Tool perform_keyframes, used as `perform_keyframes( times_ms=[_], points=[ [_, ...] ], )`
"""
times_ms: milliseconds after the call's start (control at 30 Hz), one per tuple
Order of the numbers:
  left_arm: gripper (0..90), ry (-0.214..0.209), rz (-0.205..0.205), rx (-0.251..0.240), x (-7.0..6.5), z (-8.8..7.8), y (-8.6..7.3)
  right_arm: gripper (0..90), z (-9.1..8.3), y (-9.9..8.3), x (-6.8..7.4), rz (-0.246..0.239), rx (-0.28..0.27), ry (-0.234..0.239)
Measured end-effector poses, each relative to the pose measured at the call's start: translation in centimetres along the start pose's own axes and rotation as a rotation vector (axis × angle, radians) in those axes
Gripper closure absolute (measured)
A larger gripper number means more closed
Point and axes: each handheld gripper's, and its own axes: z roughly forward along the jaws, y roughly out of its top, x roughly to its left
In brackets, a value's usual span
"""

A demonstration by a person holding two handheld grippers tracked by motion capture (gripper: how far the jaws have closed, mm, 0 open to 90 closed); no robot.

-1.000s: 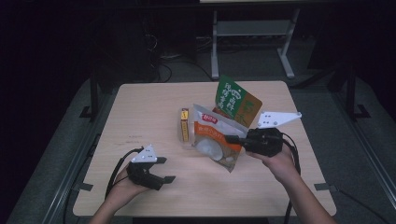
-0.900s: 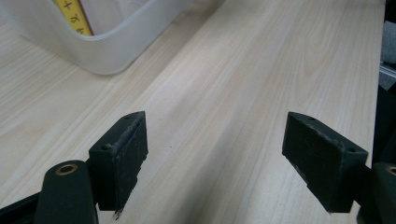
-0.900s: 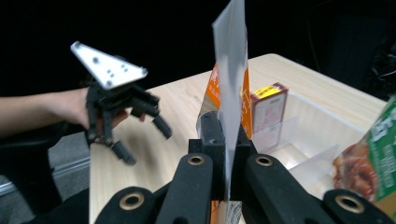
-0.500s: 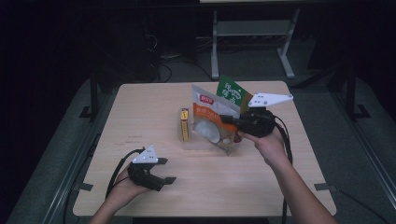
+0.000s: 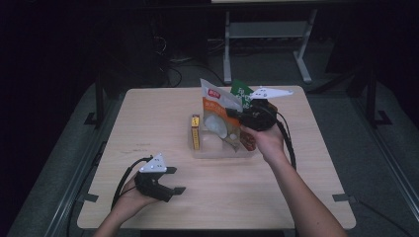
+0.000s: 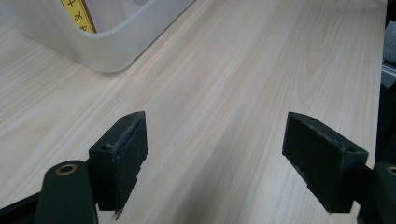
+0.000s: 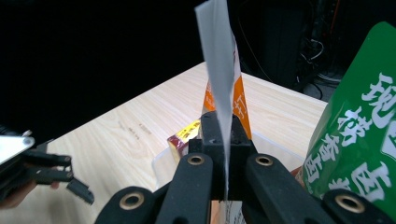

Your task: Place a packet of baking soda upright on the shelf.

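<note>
My right gripper (image 5: 238, 117) is shut on the edge of an orange and white snack bag (image 5: 216, 114), which it holds upright over a clear plastic bin (image 5: 216, 149). In the right gripper view the jaws (image 7: 223, 135) pinch the bag's thin edge (image 7: 218, 65). A green snack bag (image 5: 240, 91) stands just behind it, and it is close at the right (image 7: 359, 126) in the right gripper view. A yellow box (image 5: 195, 132) stands in the bin's left end. My left gripper (image 5: 173, 180) rests near the table's front left, open with nothing between its fingers (image 6: 122, 154).
The light wooden table (image 5: 306, 168) has bare wood in front of the bin and at both sides. The bin's corner (image 6: 107, 56) lies ahead of the left gripper. Dark floor, cables and a metal stand (image 5: 267, 34) lie beyond the far edge.
The right gripper has carried the orange bag away from the person and a little up, from low in front of the bin to upright over it. The left gripper has stayed put.
</note>
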Motion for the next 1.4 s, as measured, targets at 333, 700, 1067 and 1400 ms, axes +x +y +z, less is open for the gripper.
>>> perform_keyframes(
  times_ms=[333,700,1067,1400],
  points=[
    [21.5,0.001,0.001,0.006,0.1,0.0,0.0,90.0,2.2,0.5,0.0,0.048,-0.005,-0.059],
    [21.1,-0.008,0.002,0.007,0.0,0.0,0.0,90.0,4.4,1.0,0.2,0.062,0.012,-0.113],
    [21.1,-0.016,0.009,0.019,-0.2,0.4,0.0,89.8,5.8,1.2,1.0,0.052,0.045,-0.112],
    [21.1,-0.023,0.014,0.028,-0.3,0.6,0.0,80.8,6.0,0.8,1.1,0.015,0.093,-0.119]
  ],
)
